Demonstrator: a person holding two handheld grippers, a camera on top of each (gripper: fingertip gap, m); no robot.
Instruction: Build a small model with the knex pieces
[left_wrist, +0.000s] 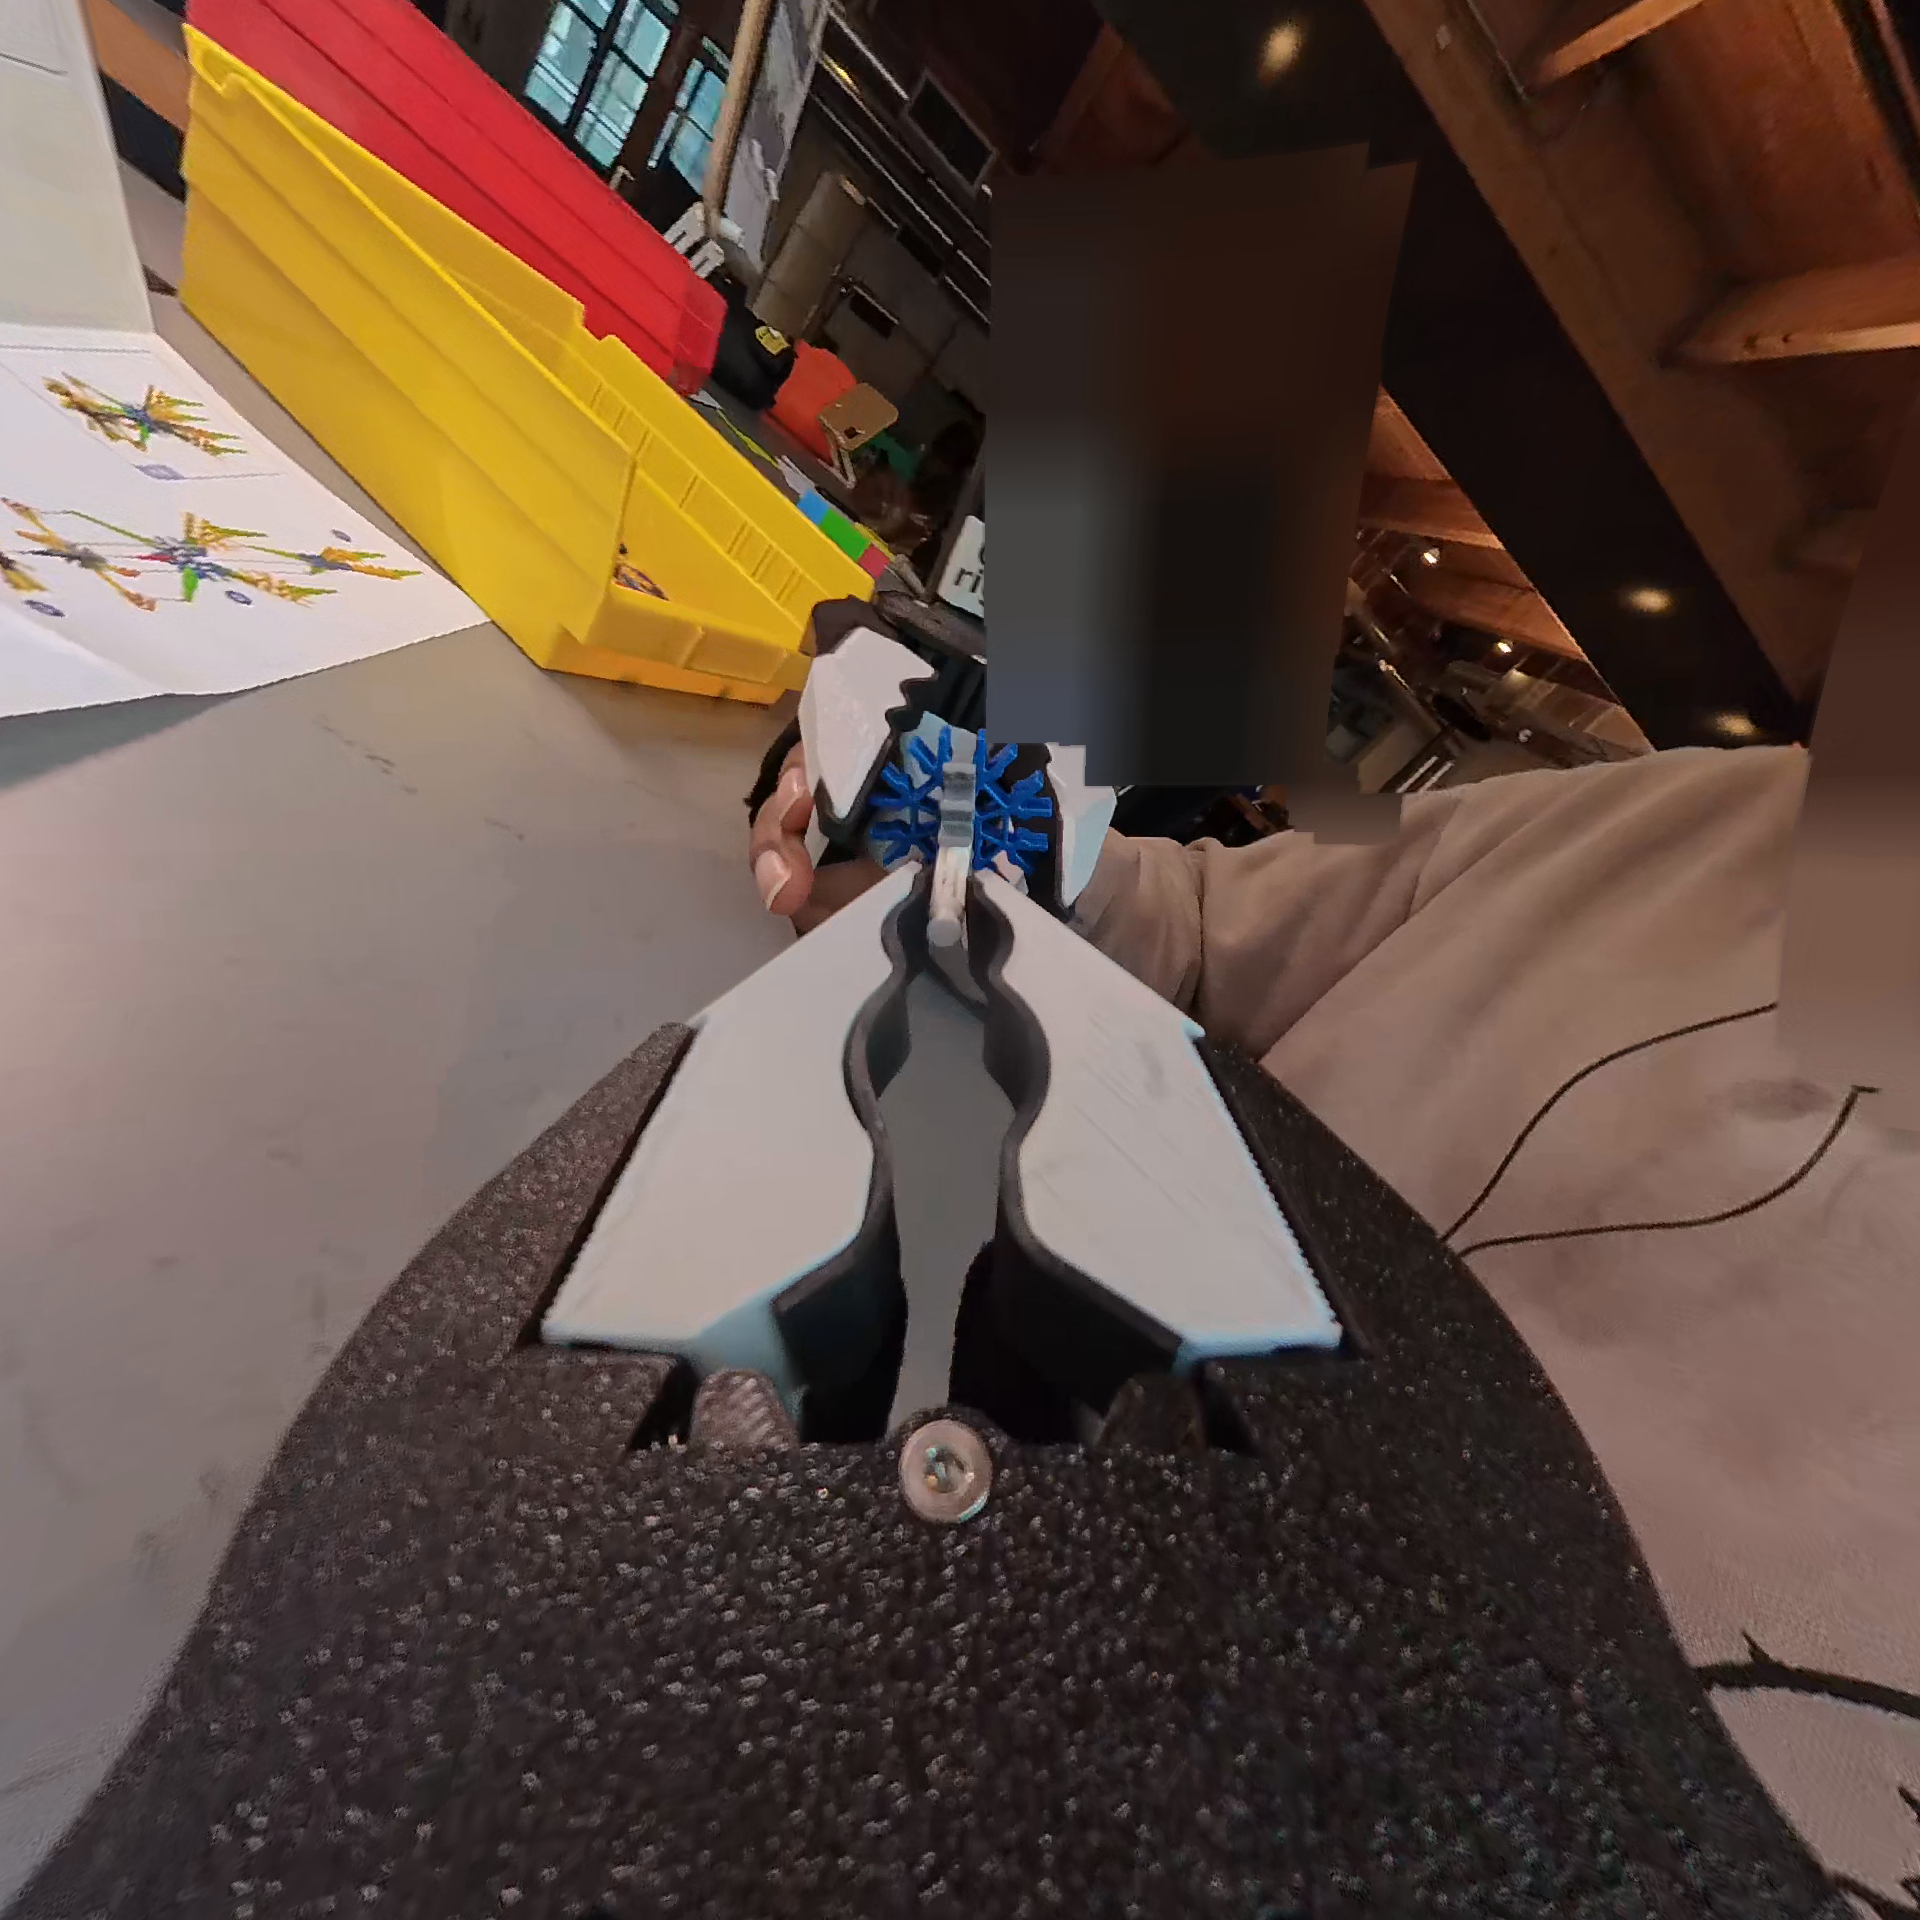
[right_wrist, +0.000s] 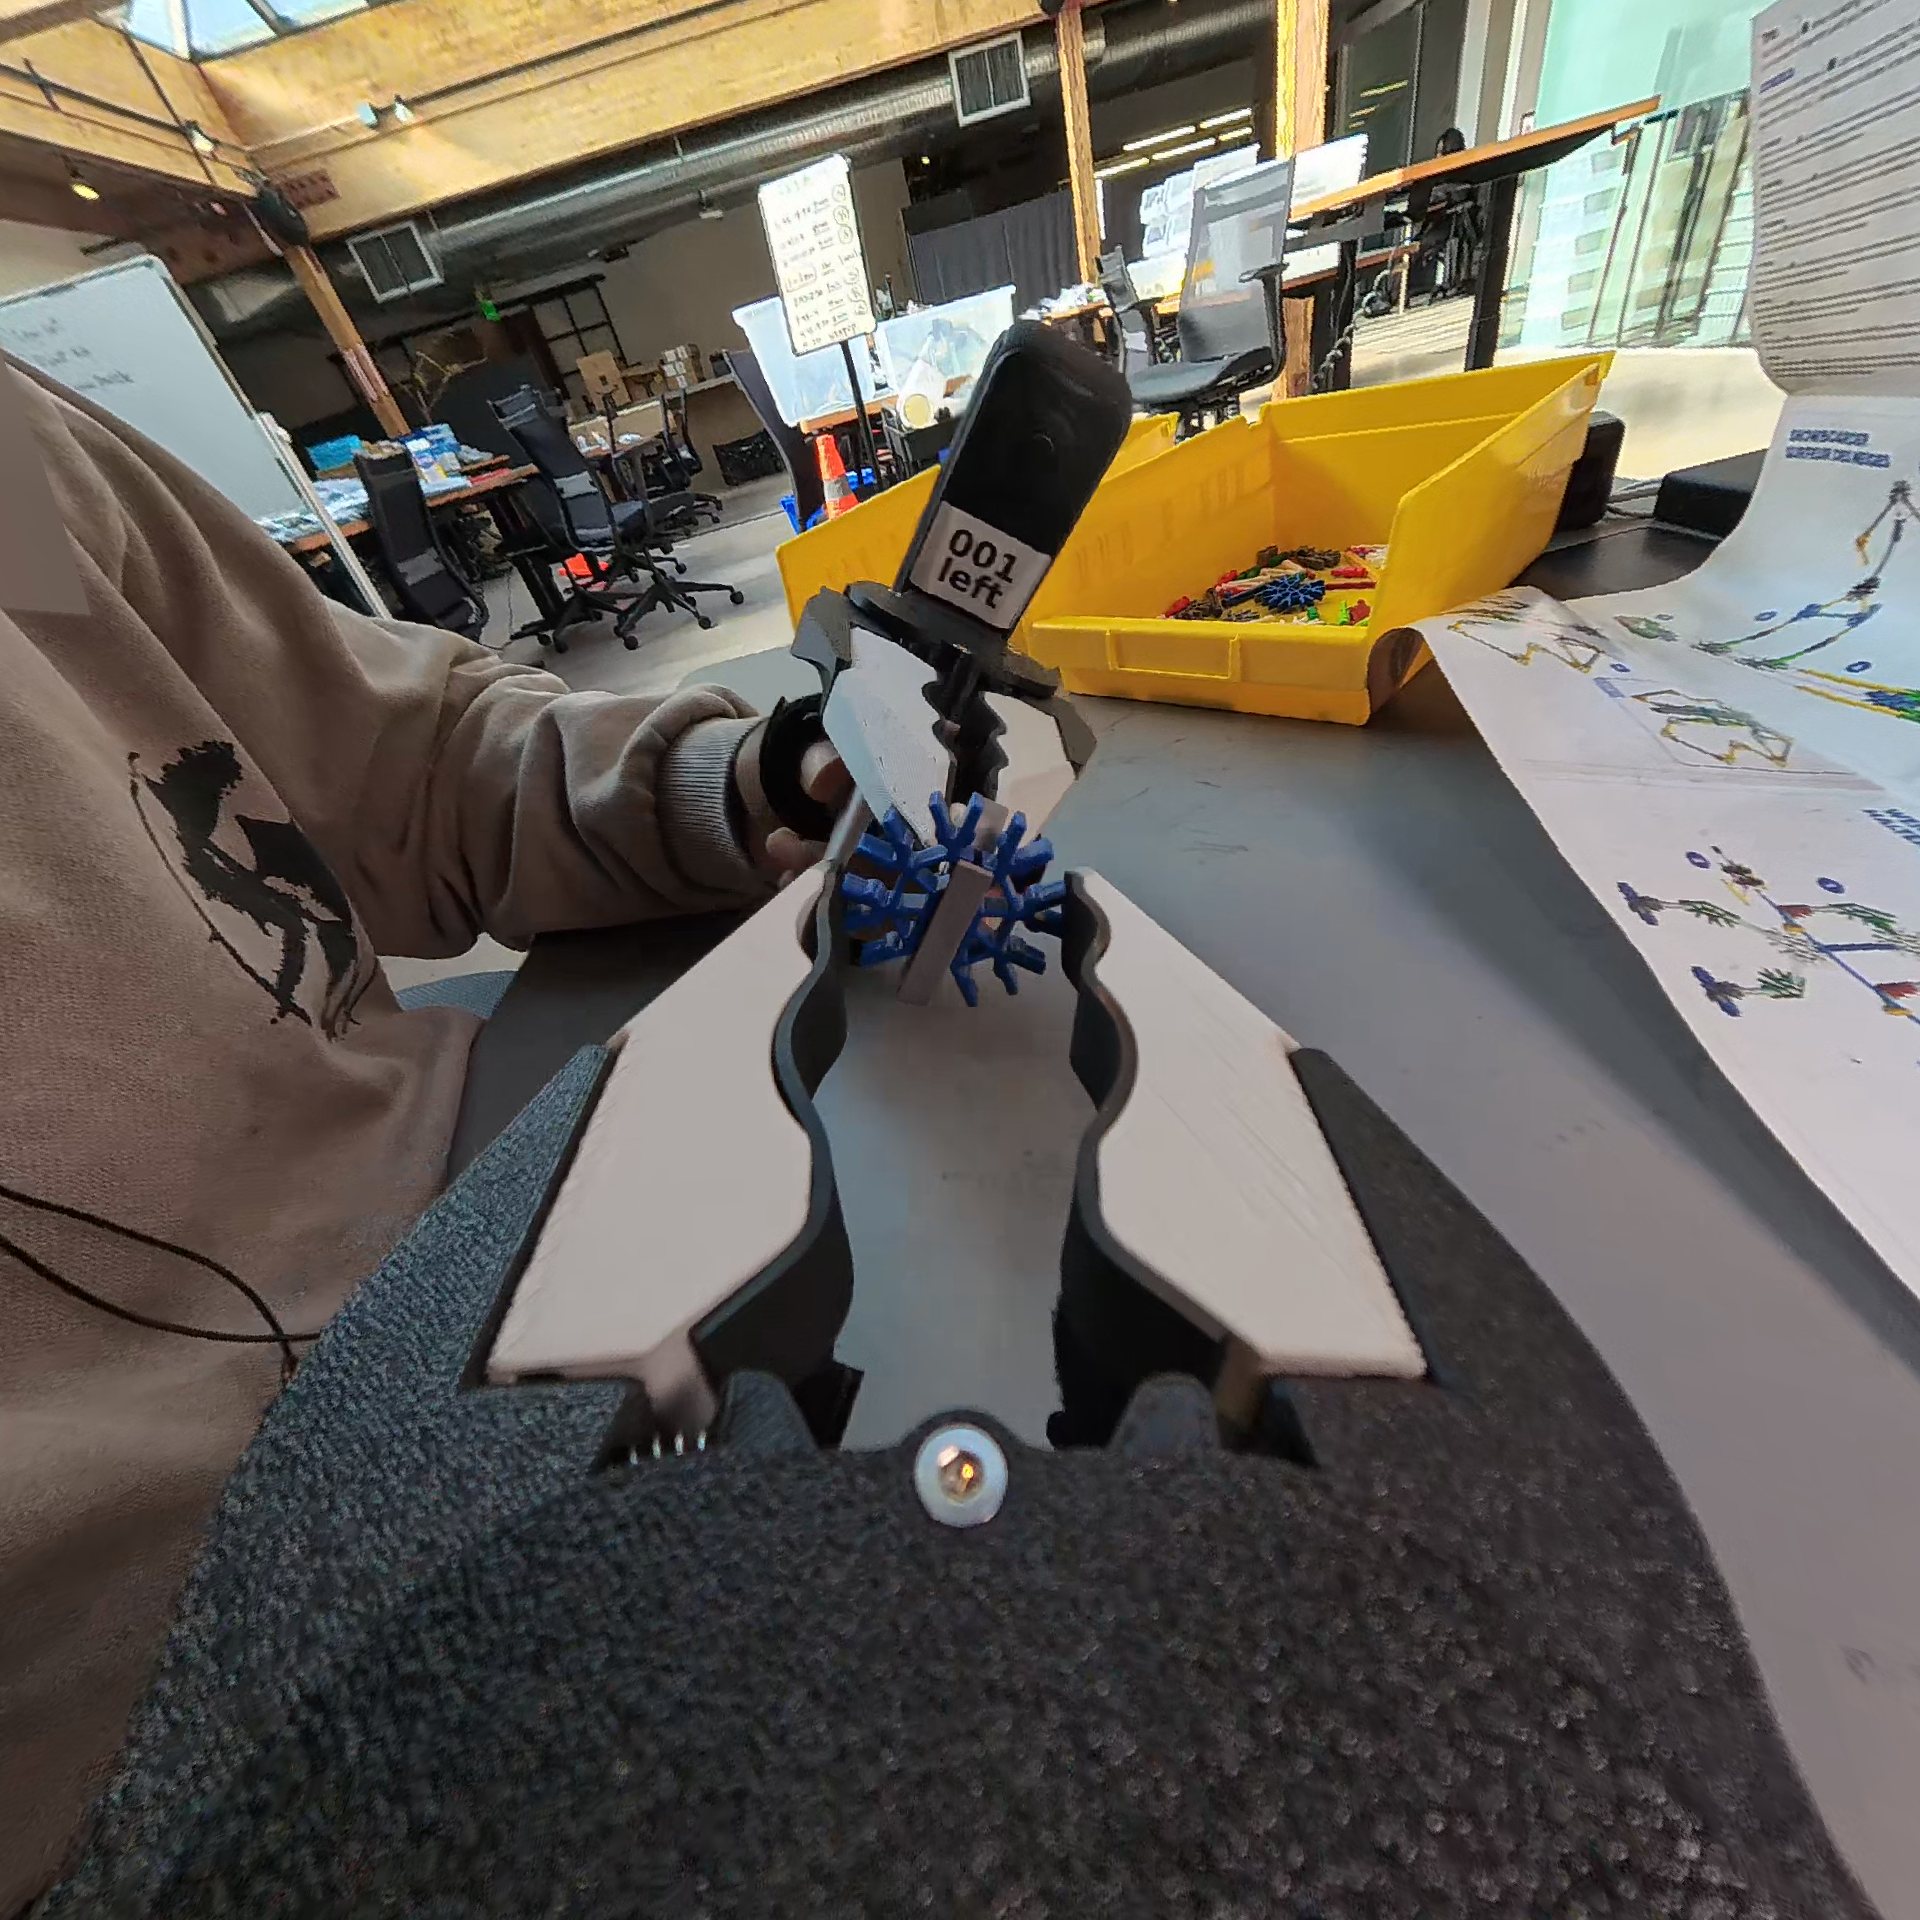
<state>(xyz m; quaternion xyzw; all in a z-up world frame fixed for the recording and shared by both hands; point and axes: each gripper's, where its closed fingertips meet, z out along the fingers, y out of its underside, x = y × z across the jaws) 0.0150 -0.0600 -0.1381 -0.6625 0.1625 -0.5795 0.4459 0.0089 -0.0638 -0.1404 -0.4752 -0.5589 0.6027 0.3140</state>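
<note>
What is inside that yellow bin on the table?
The yellow bin holds a loose heap of small coloured construction-toy pieces, including a blue snowflake-shaped connector. Its front wall hides whatever lies nearest the front.

Your left gripper (left_wrist: 948, 909) wore smooth pale plastic fingers (left_wrist: 1132, 1122) on a rough, grainy black body. The blue connector (right_wrist: 951, 909) looked like glossy plastic, the yellow bin (right_wrist: 1299, 540) too. The table (right_wrist: 1351, 987) was matt grey; the instruction sheet (right_wrist: 1714, 883) paper; your sleeve (right_wrist: 520, 748) soft cloth.
</note>
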